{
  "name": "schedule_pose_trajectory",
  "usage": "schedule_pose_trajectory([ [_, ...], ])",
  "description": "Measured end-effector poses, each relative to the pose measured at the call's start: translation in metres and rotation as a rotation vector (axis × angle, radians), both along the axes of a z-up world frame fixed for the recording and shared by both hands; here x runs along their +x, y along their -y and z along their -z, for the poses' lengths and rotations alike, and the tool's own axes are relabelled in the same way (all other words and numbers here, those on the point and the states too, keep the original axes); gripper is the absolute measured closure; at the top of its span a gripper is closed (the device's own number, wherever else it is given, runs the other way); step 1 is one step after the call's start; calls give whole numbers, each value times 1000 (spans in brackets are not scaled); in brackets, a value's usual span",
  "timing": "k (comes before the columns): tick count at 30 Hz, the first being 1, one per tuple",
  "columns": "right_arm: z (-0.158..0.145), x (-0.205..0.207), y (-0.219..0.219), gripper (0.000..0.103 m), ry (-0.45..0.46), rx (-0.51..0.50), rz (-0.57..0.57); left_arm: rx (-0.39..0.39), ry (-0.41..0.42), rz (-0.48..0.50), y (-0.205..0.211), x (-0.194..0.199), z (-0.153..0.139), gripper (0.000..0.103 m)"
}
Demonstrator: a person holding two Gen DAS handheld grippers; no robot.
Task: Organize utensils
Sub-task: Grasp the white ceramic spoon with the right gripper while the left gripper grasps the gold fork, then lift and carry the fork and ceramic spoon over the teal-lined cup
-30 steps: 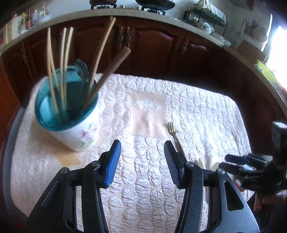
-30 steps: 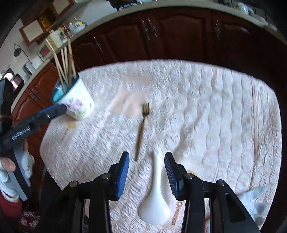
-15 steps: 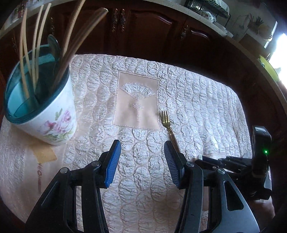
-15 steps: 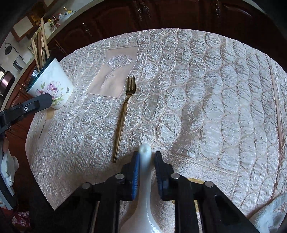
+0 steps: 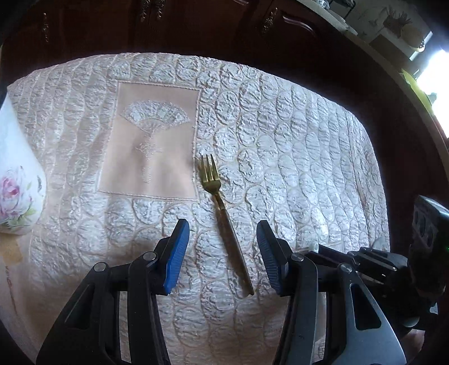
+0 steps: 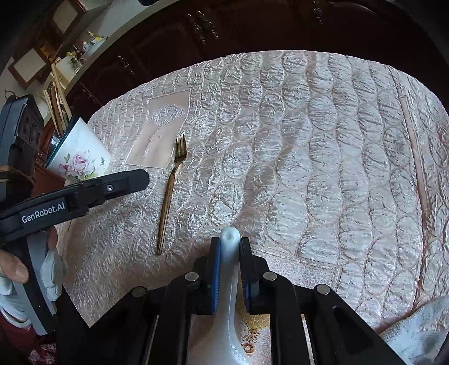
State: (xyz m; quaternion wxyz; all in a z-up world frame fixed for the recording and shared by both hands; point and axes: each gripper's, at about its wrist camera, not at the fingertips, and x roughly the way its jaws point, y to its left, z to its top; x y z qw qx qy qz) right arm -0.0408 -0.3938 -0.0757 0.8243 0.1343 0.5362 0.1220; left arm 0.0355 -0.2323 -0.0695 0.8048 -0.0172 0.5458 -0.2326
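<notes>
A gold fork lies on the quilted cloth, tines away from me; it also shows in the right wrist view. My left gripper is open, its blue pads on either side of the fork's handle, just above it. My right gripper is shut on the handle of a white ceramic spoon. The floral utensil cup with several wooden sticks stands at the left; its wall shows in the left wrist view.
The pale quilted tablecloth has a plain embroidered panel. Dark wooden cabinets run behind the table. The left gripper's body and my gloved hand show at the left of the right wrist view.
My left gripper has moved forward and right from beside the cup to straddle the fork. My right gripper has shut on the white spoon's handle.
</notes>
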Motion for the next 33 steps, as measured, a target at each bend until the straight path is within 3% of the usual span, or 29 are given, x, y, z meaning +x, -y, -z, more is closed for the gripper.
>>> schedule_pose_trajectory([
  [8,2,-8,23,91,3,32,15,43,-27,58,11,-26,14,54],
  [13,5,-7,28,91,-1,55,25,75,-27,84,17,-41,23,66],
  [18,4,-7,27,91,3,55,28,97,5,107,24,-45,27,92],
  [20,3,-8,31,91,4,57,33,91,2,118,21,-46,25,96],
  [33,-60,-18,10,91,143,88,25,-8,115,76,-79,-43,-74,98],
])
